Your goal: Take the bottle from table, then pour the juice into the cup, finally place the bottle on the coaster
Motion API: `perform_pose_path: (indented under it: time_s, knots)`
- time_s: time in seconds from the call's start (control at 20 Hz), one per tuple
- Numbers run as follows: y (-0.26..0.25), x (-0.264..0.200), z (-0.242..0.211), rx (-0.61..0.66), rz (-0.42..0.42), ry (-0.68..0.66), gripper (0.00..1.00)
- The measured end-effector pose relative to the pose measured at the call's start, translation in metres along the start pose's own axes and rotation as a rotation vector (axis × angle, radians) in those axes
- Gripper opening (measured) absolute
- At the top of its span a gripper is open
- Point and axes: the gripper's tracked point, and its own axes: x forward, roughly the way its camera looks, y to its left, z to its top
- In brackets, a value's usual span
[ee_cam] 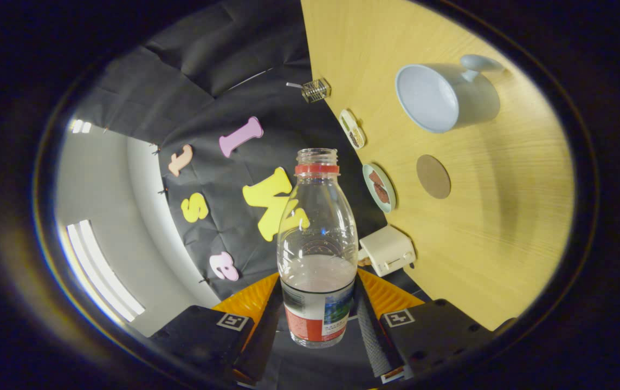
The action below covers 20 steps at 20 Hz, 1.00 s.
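A clear plastic bottle [317, 254] with a red neck ring, no cap and a little pale juice in its lower part sits between my fingers. My gripper [316, 319] is shut on the bottle, both pads pressing its labelled lower body. The whole view is rolled, so the wooden table [483, 238] stands to the right of the bottle like a wall. On it lies a round brown coaster [433, 176], beyond the fingers. Farther along the table stands a pale blue cup [440, 97] with a handle, its mouth facing me and looking empty.
Along the table's far edge sit a small plate with dark food [379, 188], an oval dish [352, 129], a white toaster-like box [388, 249] close to the bottle, and a small wire holder [316, 90].
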Motion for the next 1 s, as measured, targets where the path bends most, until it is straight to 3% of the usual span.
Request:
perform_pose_path:
  time_s: [0.1, 0.3, 0.5, 0.85, 1.0]
  knots:
    - [-0.006, -0.003, -0.003, -0.108, -0.013, 0.021, 0.75]
    - [-0.023, -0.014, -0.009, -0.462, -0.033, 0.072, 0.75]
    - [-0.012, -0.024, -0.014, -0.657, 0.016, 0.081, 0.75]
    - [-0.029, -0.04, -0.024, -1.101, -0.045, 0.102, 0.76]
    - [-0.002, -0.053, -0.037, -1.294, -0.026, 0.071, 0.76]
